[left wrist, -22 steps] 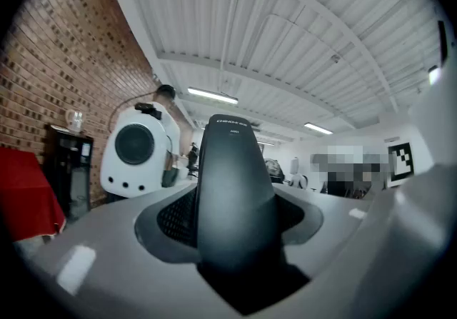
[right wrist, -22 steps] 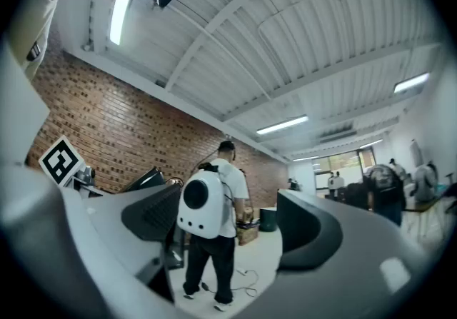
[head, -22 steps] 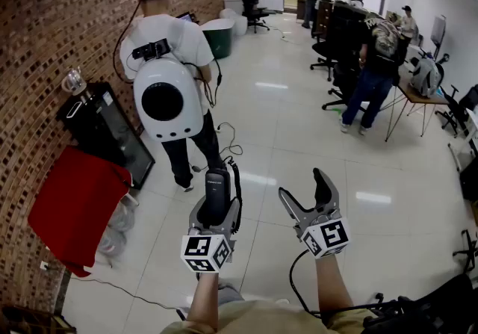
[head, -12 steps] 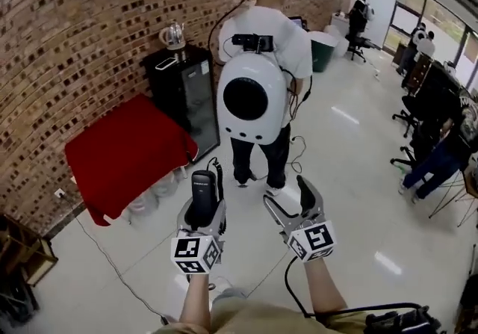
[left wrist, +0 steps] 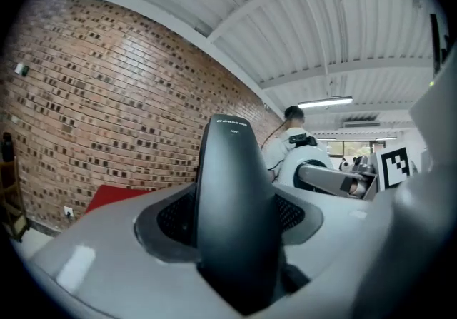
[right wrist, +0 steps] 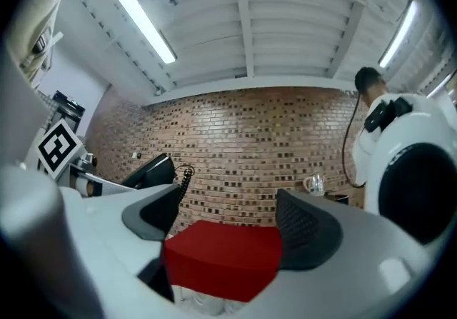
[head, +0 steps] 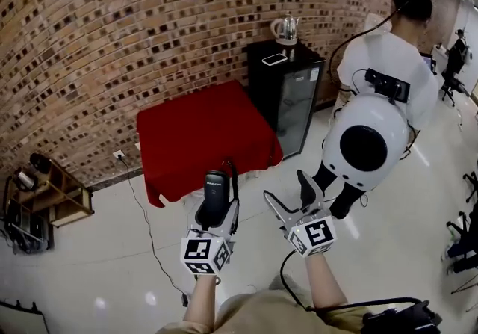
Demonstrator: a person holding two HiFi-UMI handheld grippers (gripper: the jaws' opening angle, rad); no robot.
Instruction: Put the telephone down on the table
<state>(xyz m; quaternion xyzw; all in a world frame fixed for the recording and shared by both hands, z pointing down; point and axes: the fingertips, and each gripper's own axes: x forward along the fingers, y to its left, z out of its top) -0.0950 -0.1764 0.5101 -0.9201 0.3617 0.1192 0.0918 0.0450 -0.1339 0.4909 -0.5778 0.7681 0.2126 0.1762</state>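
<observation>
A black telephone handset (head: pixel 216 189) stands upright between the jaws of my left gripper (head: pixel 217 214), which is shut on it; its coiled cord (head: pixel 236 179) hangs at the right side. In the left gripper view the handset (left wrist: pixel 232 168) fills the centre, clamped between both pads. My right gripper (head: pixel 290 192) is beside it, open, with nothing held. The table with a red cloth (head: pixel 202 134) stands by the brick wall, beyond both grippers. In the right gripper view the red table (right wrist: pixel 221 257) shows through the gap between the pads, well beyond them.
A person with a white round backpack (head: pixel 366 146) stands at the right, near the table. A black cabinet (head: pixel 287 93) with a glass kettle (head: pixel 286 26) is right of the table. A low wooden shelf (head: pixel 45 194) sits at the left. A cable (head: pixel 146 220) runs across the floor.
The view has swung left: the red table has come from the left side to straight beyond the grippers, and the person has shifted right. The left gripper keeps the handset.
</observation>
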